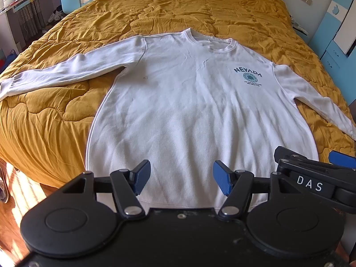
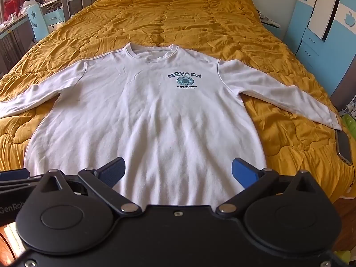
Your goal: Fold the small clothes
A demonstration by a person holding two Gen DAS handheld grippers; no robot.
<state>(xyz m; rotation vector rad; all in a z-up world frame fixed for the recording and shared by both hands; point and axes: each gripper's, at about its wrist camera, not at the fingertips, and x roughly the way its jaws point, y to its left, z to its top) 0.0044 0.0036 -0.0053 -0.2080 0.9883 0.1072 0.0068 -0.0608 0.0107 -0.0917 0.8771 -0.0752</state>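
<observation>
Now, step in hand: judged from the layout, the first fold is not begun; the white sweatshirt lies flat, front up, both sleeves spread wide.
Sweatshirt's place: centre of the bed, on the mustard quilt, collar far, hem near, at the bed's near edge.
Left tongs: spread wide, holding nothing, poised over the hem a little left of its middle.
Right tongs: likewise wide apart and empty, above the near hem towards the right.
Doing it well: probably start with a sleeve; pinch the left sleeve near its cuff and carry it across the chest, then mirror with the right sleeve. Grip only the top layer's edge together with its underside, not the quilt beneath.
Printed logo: a handy marker for keeping the folds even.
In the way: a phone lies on the quilt just beside the right cuff, and a dragged sleeve could nudge it.
Surroundings: blue cabinet at far right; cluttered shelves at far left, well apart.
</observation>
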